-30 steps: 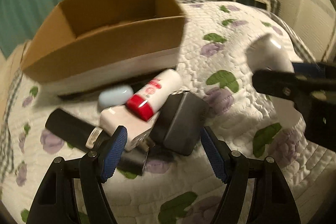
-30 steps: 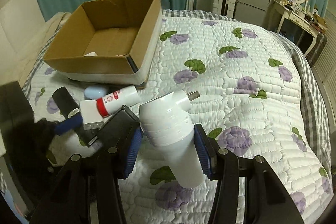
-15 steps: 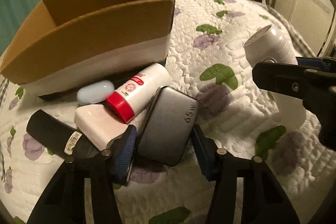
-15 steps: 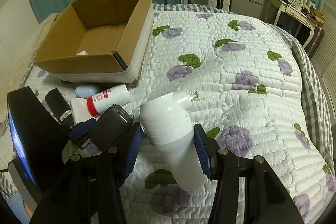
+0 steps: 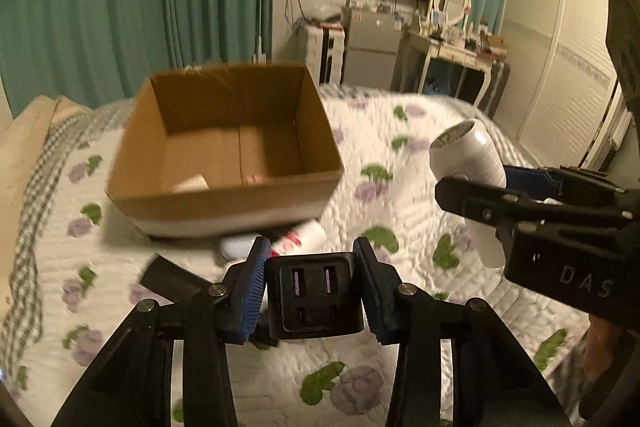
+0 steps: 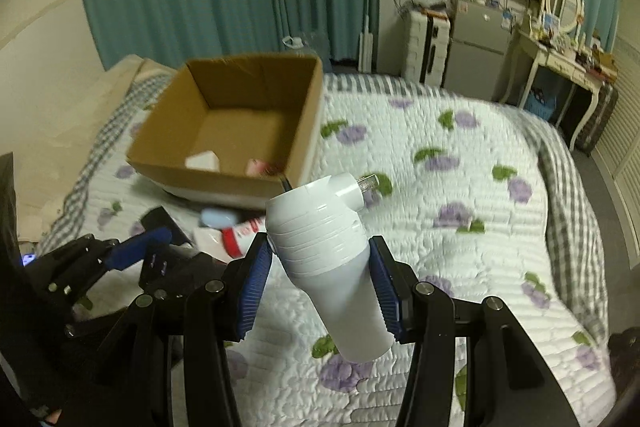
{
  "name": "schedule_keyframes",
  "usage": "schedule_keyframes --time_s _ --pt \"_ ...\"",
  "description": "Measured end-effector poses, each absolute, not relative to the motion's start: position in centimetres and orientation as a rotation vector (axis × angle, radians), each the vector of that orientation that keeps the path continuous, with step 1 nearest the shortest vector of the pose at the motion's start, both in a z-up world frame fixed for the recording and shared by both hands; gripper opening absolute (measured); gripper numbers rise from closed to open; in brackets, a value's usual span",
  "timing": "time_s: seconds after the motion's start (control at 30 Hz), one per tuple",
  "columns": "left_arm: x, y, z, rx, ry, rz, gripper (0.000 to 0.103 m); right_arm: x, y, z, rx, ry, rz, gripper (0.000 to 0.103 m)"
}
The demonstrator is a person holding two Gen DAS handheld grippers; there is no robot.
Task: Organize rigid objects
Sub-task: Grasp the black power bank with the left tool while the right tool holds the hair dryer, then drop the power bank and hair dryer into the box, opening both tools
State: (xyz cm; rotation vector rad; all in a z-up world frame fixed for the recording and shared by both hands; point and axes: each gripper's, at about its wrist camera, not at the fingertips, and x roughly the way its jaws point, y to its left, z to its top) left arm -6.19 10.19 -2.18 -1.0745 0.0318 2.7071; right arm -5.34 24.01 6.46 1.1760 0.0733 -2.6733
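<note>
Left claw (image 5: 311, 291) pinching a black boxy multi-port charger block (image 5: 314, 297) between its blue pads, port face toward the camera, held clear above the bed. Right claw (image 6: 320, 287) pinching a white cylindrical plastic device with a short side nozzle (image 6: 326, 247), tilted with the nozzle end at 1 o'clock; in the left view the same device (image 5: 468, 159) sits at 3 o'clock, off the quilt.

Just past the left claw at 12 o'clock, on the white quilted bedspread with purple flowers (image 5: 400, 155): white tube with red cap and red label (image 5: 298, 237), pale blue rounded item (image 5: 236, 247) beside it, black cylindrical object (image 5: 168, 277) at 10 o'clock. All lie just in front of the box, blurred.

Further out at 12 o'clock: open brown cardboard box (image 5: 224, 195) resting on the bed. Inside it a white piece (image 6: 202, 161) and a pinkish item (image 6: 256, 167), too blurred to identify.
</note>
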Motion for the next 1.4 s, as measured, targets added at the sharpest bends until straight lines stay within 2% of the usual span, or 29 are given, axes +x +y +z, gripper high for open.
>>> schedule_keyframes --time_s 0.27,0.43,0.6,0.97,1.07,1.1,1.17,1.4 --pt "-9.6 6.7 4.5 -0.944 0.038 2.831 0.043 -7.0 21.1 11.9 1.038 0.153 -2.646 0.049" --pt "-14.1 4.8 5.6 -0.924 0.076 2.903 0.043 -11.0 19.0 14.0 0.976 0.158 -2.611 0.049" --pt "-18.6 4.1 4.4 -0.961 0.111 2.918 0.043 -15.4 17.5 13.2 0.980 0.143 -2.577 0.049" --pt "-25.6 3.1 -2.5 -1.140 0.109 2.880 0.044 -22.2 17.2 7.9 1.071 0.051 -2.523 0.049" --pt "-25.6 3.0 -3.0 -1.106 0.108 2.921 0.047 -22.8 17.3 7.2 1.082 0.038 -2.515 0.049" --pt "-25.6 2.9 -2.7 -1.093 0.116 2.925 0.057 -22.9 17.3 7.1 1.081 0.031 -2.513 0.049" --pt "-25.6 2.8 -2.1 -1.095 0.114 2.930 0.068 -23.3 17.2 7.2 1.075 0.022 -2.509 0.049" --pt "-24.9 1.4 -0.6 -1.074 0.096 2.966 0.068 -24.6 16.0 7.9 1.043 0.006 -2.497 0.049"
